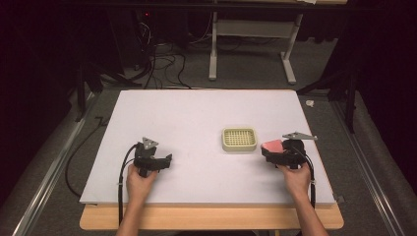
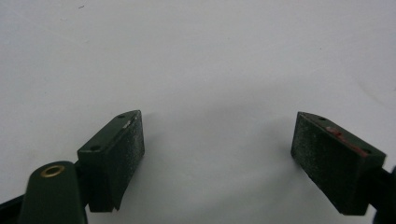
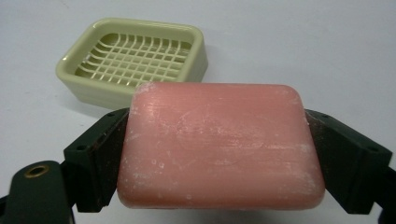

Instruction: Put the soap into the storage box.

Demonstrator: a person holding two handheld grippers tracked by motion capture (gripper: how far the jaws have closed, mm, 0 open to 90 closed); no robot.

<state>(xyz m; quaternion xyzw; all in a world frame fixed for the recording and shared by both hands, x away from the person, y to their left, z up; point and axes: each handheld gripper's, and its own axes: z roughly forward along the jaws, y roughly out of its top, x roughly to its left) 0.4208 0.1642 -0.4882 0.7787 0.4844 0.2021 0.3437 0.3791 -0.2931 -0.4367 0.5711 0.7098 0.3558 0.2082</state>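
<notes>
Soap bar (image 3: 219,147) pinched flat between the jaws of the right gripper (image 3: 219,154), just short of the pale green soap dish (image 3: 133,58) on the white table (image 1: 196,113). Grasp done; placing into the dish judged left. Left gripper (image 2: 217,154) spread, holding nothing.

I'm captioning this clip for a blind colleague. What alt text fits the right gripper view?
A pink bar of soap is clamped flat between the two black jaws of the right gripper, just above a white table. Beyond it, apart from it, an empty pale green soap dish with a grid floor sits on the table.
</notes>
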